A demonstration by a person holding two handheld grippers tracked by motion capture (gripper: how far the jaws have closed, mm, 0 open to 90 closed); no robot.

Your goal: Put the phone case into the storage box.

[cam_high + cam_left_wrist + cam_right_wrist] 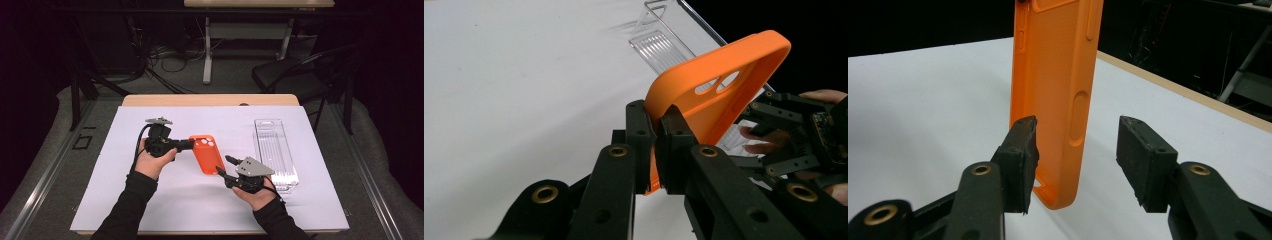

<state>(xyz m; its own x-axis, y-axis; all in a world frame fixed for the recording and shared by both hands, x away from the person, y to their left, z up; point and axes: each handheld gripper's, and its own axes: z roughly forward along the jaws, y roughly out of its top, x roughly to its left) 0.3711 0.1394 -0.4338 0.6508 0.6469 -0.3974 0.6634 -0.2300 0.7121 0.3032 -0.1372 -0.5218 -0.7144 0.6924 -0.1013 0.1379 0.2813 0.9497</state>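
An orange phone case is held tilted above the white mat between my two grippers. My left gripper is shut on the case's edge near the camera cut-outs; in the left gripper view the pads pinch the orange rim. My right gripper stands open at the case's other end. In the right gripper view the case rises between the jaws of the right gripper, close by the left pad and apart from the right pad.
A clear plastic tray lies on the right part of the white mat; it also shows behind the case as the tray. The wooden table edge runs along the back. A black chair stands beyond the table.
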